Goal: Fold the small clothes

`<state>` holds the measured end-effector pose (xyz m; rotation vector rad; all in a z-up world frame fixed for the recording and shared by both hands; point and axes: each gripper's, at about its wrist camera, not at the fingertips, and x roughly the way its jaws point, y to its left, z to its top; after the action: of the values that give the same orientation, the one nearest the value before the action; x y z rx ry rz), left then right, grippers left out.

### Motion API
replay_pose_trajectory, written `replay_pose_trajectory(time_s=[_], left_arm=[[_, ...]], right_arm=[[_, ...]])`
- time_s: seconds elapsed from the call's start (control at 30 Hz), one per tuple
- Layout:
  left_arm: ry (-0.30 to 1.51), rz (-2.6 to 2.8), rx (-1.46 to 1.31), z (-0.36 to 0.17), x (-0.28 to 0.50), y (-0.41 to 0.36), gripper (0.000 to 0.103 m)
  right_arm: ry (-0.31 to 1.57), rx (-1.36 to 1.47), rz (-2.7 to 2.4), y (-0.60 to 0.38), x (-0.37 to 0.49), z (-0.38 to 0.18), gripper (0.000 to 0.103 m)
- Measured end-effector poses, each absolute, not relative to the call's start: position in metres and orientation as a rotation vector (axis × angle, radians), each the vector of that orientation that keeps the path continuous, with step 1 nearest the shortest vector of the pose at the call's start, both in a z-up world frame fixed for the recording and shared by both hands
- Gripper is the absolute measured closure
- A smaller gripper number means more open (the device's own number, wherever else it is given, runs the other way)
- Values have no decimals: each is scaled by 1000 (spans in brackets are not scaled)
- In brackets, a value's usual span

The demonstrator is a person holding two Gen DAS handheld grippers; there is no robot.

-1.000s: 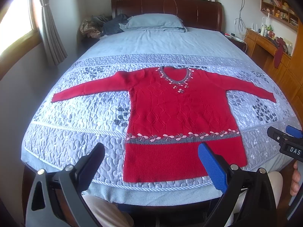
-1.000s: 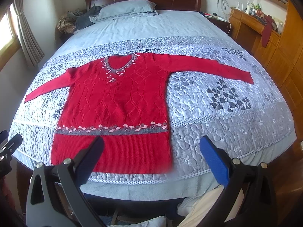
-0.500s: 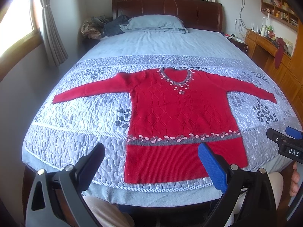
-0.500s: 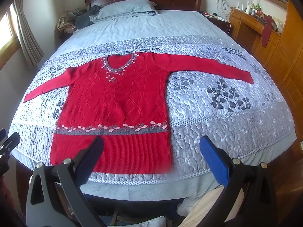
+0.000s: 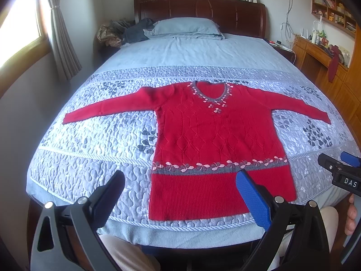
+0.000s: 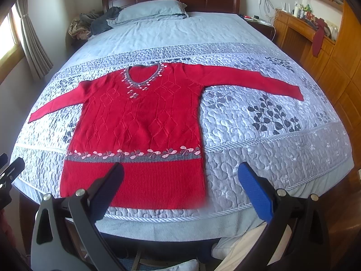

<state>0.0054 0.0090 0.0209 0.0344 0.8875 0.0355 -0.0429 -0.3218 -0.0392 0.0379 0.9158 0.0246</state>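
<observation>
A red knit sweater (image 5: 216,140) (image 6: 140,122) lies flat and face up on the quilted bed, both sleeves spread out sideways, its ribbed hem near the foot edge. It has a grey V-neck trim and a grey band of pink flowers above the hem. My left gripper (image 5: 180,192) hovers open over the hem's left part, holding nothing. My right gripper (image 6: 180,185) is open too, above the hem's right corner, its black finger (image 6: 106,187) over the red rib. The right gripper's tip (image 5: 338,171) shows at the left wrist view's right edge.
The grey-blue quilted bedspread (image 5: 90,149) (image 6: 270,135) covers the bed. A pillow (image 5: 187,28) and a heap of clothes (image 5: 121,32) lie by the wooden headboard. A wooden desk with clutter (image 6: 302,24) runs along the right. A curtained window (image 5: 20,33) is left. A person's legs show below.
Both views have crept slightly forward and up, so the sweater sits a little lower and nearer in frame. Both grippers stay open; the sweater has not moved.
</observation>
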Motion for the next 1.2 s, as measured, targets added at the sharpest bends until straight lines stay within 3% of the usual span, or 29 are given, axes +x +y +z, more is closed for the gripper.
replay_pose_trajectory(time_s=[1.2], left_arm=[[907,37,48,15,36,0,4]], right_arm=[[955,60,40,-328,-8,-61,3]])
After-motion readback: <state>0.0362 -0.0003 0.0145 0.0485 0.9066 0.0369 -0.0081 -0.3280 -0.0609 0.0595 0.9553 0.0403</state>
